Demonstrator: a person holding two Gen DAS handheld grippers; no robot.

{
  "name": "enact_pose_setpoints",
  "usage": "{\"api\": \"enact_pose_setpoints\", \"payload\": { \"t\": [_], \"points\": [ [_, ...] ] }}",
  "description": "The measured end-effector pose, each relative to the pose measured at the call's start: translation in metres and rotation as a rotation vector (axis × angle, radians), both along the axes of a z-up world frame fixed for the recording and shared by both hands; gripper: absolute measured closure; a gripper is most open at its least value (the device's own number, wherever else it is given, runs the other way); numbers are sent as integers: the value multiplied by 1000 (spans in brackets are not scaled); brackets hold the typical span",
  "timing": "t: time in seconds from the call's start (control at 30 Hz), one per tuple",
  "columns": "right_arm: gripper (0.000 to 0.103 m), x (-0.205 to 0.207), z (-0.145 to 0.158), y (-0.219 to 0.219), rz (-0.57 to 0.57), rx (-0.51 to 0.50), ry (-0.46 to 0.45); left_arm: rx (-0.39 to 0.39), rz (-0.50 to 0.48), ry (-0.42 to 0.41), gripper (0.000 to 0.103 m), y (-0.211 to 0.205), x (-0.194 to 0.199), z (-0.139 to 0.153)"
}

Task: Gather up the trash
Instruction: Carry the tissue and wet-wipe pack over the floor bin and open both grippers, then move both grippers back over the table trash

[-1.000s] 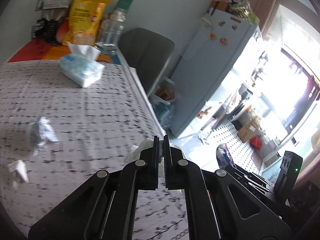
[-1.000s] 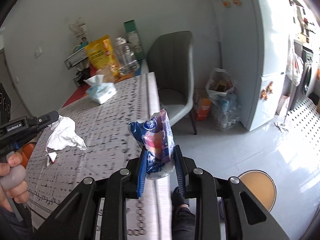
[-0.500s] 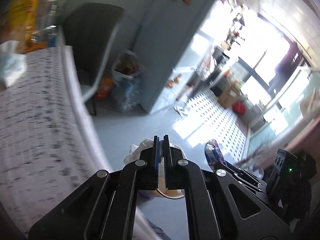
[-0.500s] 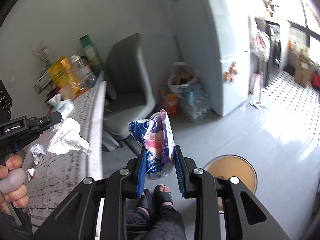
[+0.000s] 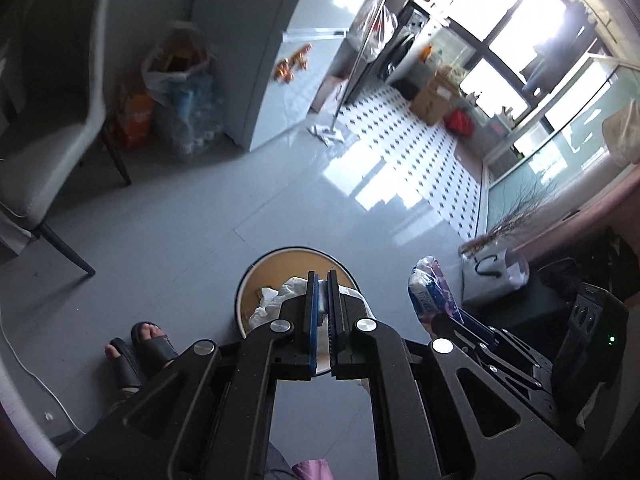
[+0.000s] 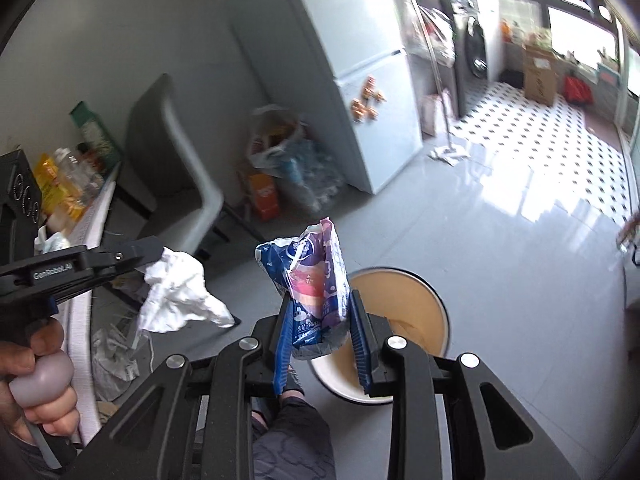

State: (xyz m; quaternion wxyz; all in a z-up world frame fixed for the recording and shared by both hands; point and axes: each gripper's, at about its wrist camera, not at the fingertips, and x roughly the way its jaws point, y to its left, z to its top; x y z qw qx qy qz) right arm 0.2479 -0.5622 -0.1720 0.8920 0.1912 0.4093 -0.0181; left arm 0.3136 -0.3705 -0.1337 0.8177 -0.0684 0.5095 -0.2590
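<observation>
L claw (image 5: 323, 280) was clamped on a crumpled white tissue (image 6: 180, 298) above the bin (image 5: 256, 280); "GenRobot.AI" was printed on its side. R claw (image 6: 320, 320) gripped a blue-purple wrapper (image 6: 314, 280) w/ unreadable print, beside the bin.

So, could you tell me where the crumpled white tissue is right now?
Clamped in the left gripper, the crumpled white tissue hangs above the round bin.

The left gripper (image 5: 323, 280) has its fingers pinched nearly together on white crumpled paper (image 6: 180, 292); the right gripper (image 6: 320, 312) clamps a blue-purple wrapper (image 6: 312, 276), both angled downward.
</observation>
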Motion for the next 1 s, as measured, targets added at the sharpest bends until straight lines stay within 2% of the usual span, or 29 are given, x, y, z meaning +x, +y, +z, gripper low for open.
{"api": "enact_pose_setpoints", "payload": {
  "t": [0.1,0.17,0.2,0.23,0.33,0.43,0.57,0.63,0.77,1.0],
  "points": [
    [76,1,-21,-18,-34,5,35,18,-24,27,98,-21,8,-22],
    [76,2,-32,-24,-52,10,52,9,-59,55,84,-34,13,-36],
    [76,3,-35,-27,-56,11,57,-1,-66,89,58,-39,18,-45],
    [76,4,-41,-29,-63,13,66,-14,-48,98,49,-38,20,-48],
    [76,9,-53,-33,-73,20,87,-46,-26,107,36,-32,23,-47],
    [76,14,-65,-34,-74,23,102,-49,-6,78,27,-24,21,-37],
    [76,25,-73,-26,-65,28,114,-56,39,6,20,2,18,-3],
    [74,32,-75,-18,-54,32,110,-61,69,-24,13,20,15,12],
    [33,38,-73,-11,-79,26,96,-78,161,-78,10,68,1,39],
    [31,27,-58,5,-60,59,85,-80,276,-148,6,140,-33,66]
  ]
}}
